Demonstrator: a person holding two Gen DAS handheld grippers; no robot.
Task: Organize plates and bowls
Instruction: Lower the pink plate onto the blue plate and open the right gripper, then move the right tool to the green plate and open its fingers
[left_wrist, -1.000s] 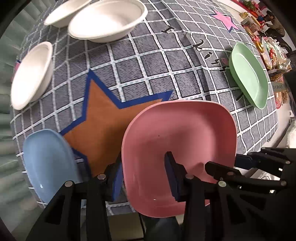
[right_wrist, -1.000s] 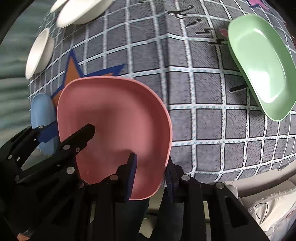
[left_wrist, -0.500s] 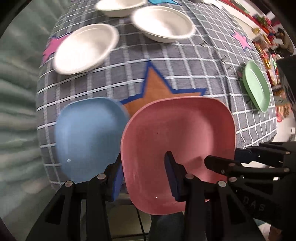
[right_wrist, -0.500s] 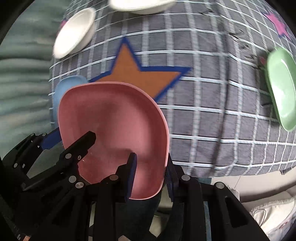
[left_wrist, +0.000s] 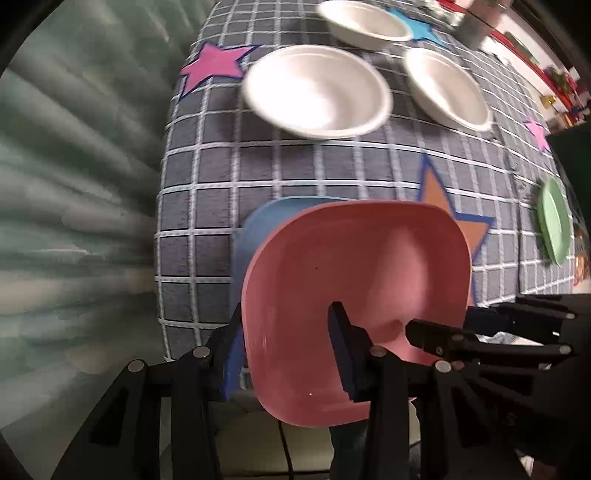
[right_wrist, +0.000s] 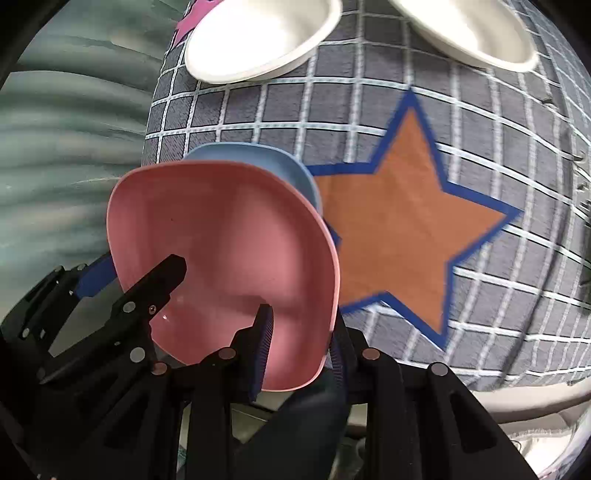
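Observation:
Both grippers are shut on the near rim of a pink plate (left_wrist: 354, 273), which also shows in the right wrist view (right_wrist: 221, 251). My left gripper (left_wrist: 284, 350) pinches its left near edge, my right gripper (right_wrist: 299, 347) its right near edge. The plate hangs over a blue plate (left_wrist: 255, 229) lying at the table's near left corner; in the right wrist view only the blue plate's far rim (right_wrist: 258, 155) shows. A green plate (left_wrist: 554, 221) lies far right. Three white bowls (left_wrist: 317, 92) (left_wrist: 447, 85) (left_wrist: 365, 22) stand at the back.
The table has a grey checked cloth (left_wrist: 288, 173) with an orange star (right_wrist: 402, 218) and pink stars (left_wrist: 214, 62). Its left edge drops to a green floor (left_wrist: 74, 184). Shelves with clutter (left_wrist: 554, 88) stand far right.
Both grippers have carried the pink plate leftwards across the table, from over the orange star to over the blue plate. The bowls and green plate have not moved on the table.

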